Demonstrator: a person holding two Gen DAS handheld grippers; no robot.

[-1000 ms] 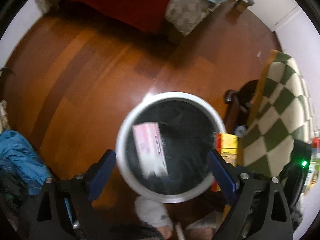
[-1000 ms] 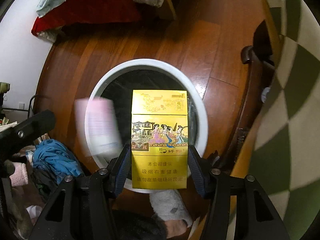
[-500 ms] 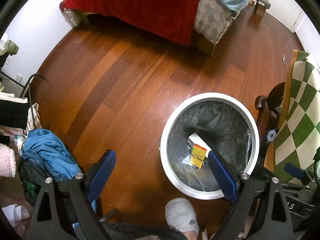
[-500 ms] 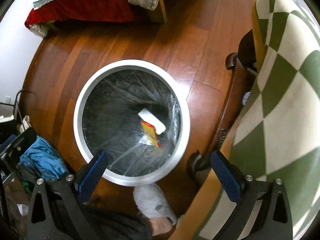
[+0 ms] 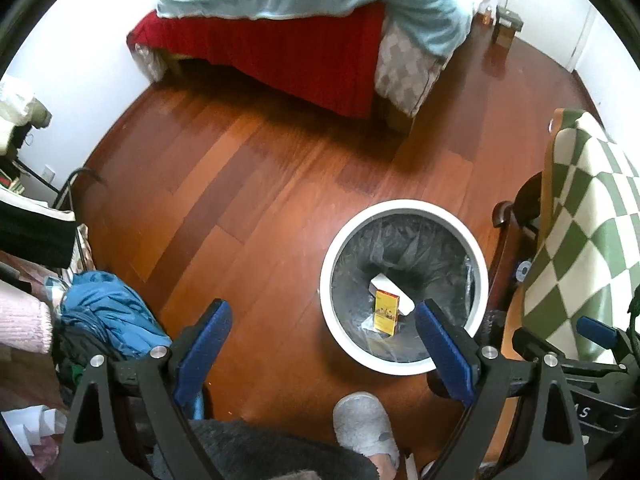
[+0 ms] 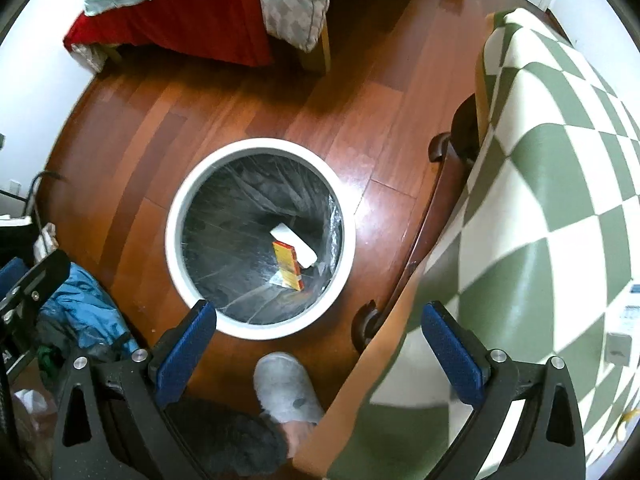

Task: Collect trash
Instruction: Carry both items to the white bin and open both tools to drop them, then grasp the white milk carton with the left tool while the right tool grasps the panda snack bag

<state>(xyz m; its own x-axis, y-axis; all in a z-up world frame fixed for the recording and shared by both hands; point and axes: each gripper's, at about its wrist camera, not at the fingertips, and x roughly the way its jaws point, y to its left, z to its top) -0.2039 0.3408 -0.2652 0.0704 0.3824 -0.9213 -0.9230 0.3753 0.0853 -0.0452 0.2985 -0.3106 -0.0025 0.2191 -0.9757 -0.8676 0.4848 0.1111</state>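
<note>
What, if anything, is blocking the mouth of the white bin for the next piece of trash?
Nothing visible. The white bin stands open-topped on the wood floor, its rim unobstructed. Only the yellow box and a white packet lie at the bottom on the liner. Both hand-held grippers, left and right, are open and empty above it.

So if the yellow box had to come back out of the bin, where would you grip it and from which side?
Probably from straight above, down through the bin's open mouth. The yellow box leans against the white packet at the bottom, one narrow edge uppermost. Close the fingers across its two broad faces near that upper edge. The liner walls rule out a sideways approach.
</note>
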